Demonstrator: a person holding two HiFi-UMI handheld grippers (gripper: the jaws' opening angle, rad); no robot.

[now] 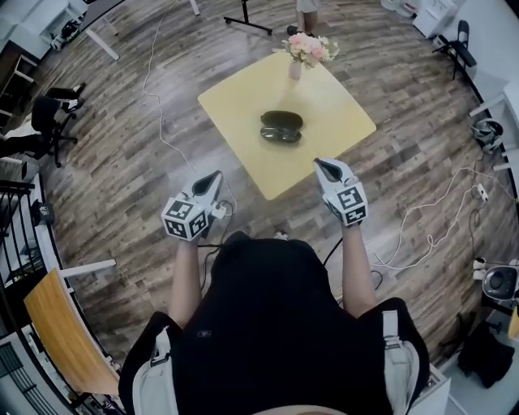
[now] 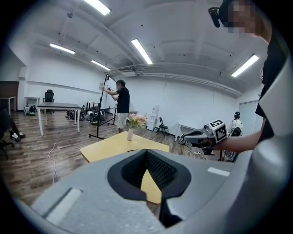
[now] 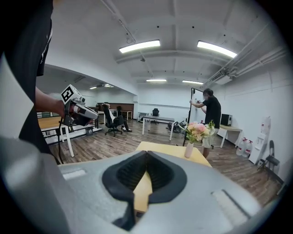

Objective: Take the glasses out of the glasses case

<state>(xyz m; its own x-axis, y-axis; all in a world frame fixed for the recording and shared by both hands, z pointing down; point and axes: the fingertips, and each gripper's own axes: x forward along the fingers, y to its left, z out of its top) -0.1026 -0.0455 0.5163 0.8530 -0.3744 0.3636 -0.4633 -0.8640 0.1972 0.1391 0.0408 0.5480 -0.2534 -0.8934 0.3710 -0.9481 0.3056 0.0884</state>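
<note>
A dark glasses case [image 1: 281, 126] lies open on the yellow table [image 1: 235, 97], its two halves side by side; I cannot tell what is inside. Both grippers hover short of the table's near edge, well apart from the case. My left gripper [image 1: 216, 175] is over the floor left of the near corner, its jaws closed together and empty. My right gripper [image 1: 321, 164] is by the near right edge, also shut and empty. In the left gripper view my left gripper [image 2: 146, 151] points at the table [image 2: 114, 147]; in the right gripper view my right gripper [image 3: 146, 152] does too. Both sets of jaws hide the case.
A vase of pink flowers [image 1: 305, 52] stands at the table's far corner. Cables [image 1: 430, 223] trail over the wooden floor on both sides. A person [image 3: 211, 112] stands beyond the table by a black stand [image 1: 247, 19]. An office chair [image 1: 50, 113] is at the left.
</note>
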